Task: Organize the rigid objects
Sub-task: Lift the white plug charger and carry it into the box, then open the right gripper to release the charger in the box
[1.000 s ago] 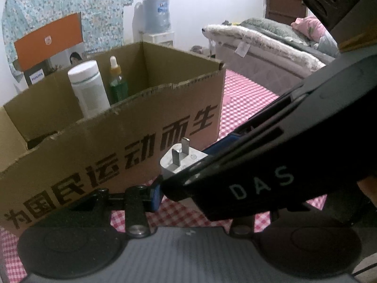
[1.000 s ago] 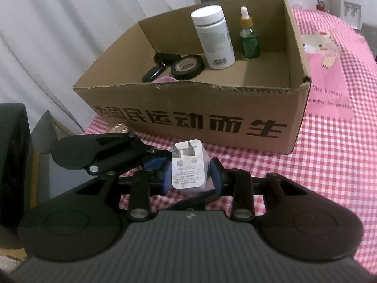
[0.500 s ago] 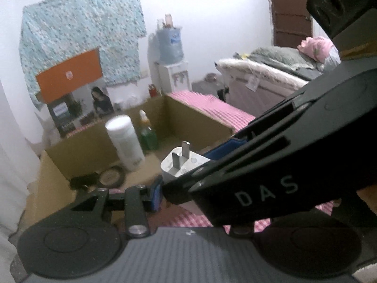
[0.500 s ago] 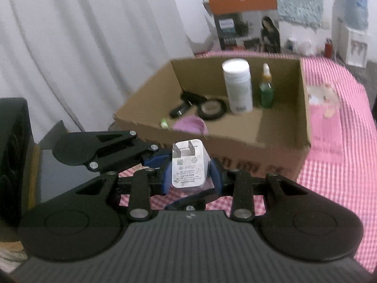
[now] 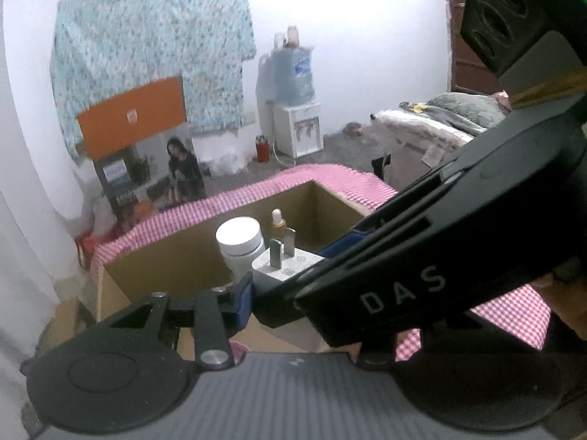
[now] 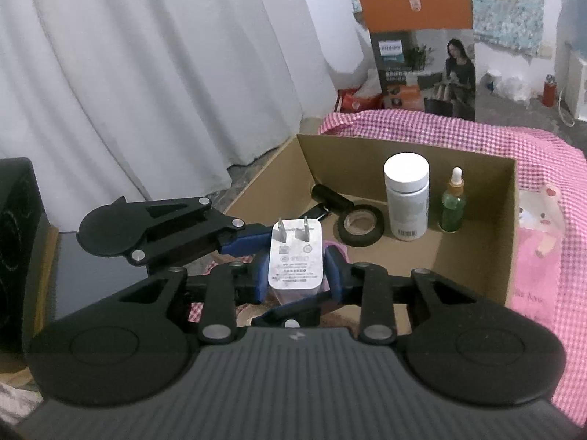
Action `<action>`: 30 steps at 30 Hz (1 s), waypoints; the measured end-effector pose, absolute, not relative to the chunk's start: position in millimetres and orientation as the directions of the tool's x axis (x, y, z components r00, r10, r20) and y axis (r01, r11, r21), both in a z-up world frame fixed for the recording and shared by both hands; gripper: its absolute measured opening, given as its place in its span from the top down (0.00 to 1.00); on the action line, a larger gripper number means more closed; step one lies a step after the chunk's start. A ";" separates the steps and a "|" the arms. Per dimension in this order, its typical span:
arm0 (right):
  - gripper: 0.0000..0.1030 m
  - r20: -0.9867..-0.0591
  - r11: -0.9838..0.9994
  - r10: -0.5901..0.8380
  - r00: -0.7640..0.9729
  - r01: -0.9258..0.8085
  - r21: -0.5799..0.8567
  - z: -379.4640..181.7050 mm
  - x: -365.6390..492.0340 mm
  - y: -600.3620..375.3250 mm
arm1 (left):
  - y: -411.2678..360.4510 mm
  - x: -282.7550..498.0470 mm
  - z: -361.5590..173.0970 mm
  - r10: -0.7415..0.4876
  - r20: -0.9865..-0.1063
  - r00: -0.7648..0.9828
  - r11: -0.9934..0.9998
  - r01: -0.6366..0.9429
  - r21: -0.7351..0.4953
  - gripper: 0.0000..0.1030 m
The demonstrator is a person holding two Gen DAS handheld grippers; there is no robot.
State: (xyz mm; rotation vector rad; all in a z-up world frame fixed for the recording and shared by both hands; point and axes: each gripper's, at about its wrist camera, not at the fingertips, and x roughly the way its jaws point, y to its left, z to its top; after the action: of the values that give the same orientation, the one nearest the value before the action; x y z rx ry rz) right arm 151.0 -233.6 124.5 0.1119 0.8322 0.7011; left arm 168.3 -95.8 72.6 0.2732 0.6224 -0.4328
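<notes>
- Left wrist view: my left gripper [image 5: 256,295] has 1 blue pad touching the left side of the white charger plug [image 5: 284,269]. The right gripper's black body hides my other finger, so I cannot tell whether this gripper is clamped or only resting against the plug. The 2 prongs point up and away, toward the open cardboard box [image 5: 190,256], just in front of the white-capped bottle [image 5: 240,244].
- Right wrist view: my right gripper [image 6: 296,275] is clenched on the plug [image 6: 296,262], a blue pad on each flat side. The plug's long axis runs forward along the fingers, prongs leading. It hangs over the box's [image 6: 510,227] near edge; the black tape roll [image 6: 361,225], bottle [image 6: 406,198] and green dropper bottle [image 6: 453,205] sit further in.
- I judge the right gripper is the carrier, and free floor lies ahead and below.
</notes>
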 end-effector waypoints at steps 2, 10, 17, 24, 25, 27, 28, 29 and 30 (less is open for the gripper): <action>0.71 -0.663 0.772 0.609 0.436 -0.518 0.369 119.4 171.4 -229.7 | -93.4 188.7 67.2 -0.305 -0.644 0.701 0.882 0.464 0.087 0.54; 0.74 -0.746 0.780 0.591 0.307 -0.456 0.430 75.6 244.4 -225.6 | -89.2 251.1 34.1 -0.308 -0.758 0.575 0.889 0.458 -0.015 0.54; 0.74 -0.799 0.794 0.562 0.216 -0.412 0.447 35.8 275.7 -224.6 | -90.1 269.0 10.9 -0.304 -0.815 0.493 0.886 0.461 -0.051 0.54; 0.74 -0.846 0.817 0.511 0.150 -0.389 0.425 4.2 290.3 -217.5 | -92.3 270.2 8.5 -0.305 -0.831 0.465 0.885 0.460 -0.067 0.51; 0.74 -0.849 0.819 0.509 0.142 -0.382 0.427 0.9 291.3 -217.0 | -92.4 269.5 9.1 -0.303 -0.832 0.466 0.886 0.458 -0.066 0.49; 0.72 -0.844 0.817 0.518 0.135 -0.370 0.442 -1.7 292.6 -216.7 | -94.1 269.0 9.5 -0.295 -0.832 0.470 0.889 0.454 -0.058 0.49; 0.72 -0.843 0.817 0.520 0.136 -0.366 0.445 -1.3 292.6 -216.6 | -94.6 268.3 10.1 -0.289 -0.832 0.473 0.890 0.453 -0.052 0.47; 0.72 -0.842 0.818 0.520 0.140 -0.366 0.444 -0.7 292.9 -216.6 | -95.4 267.4 10.7 -0.280 -0.831 0.480 0.892 0.450 -0.042 0.43; 0.71 -0.840 0.816 0.523 0.146 -0.370 0.444 1.2 292.1 -216.4 | -96.3 266.0 11.9 -0.271 -0.828 0.491 0.895 0.446 -0.029 0.41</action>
State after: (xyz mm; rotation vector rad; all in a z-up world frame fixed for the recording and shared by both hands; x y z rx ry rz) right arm 292.1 -216.4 1.2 0.1429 1.2710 0.6457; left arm 266.0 -96.3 11.9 0.1999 0.9645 -0.4387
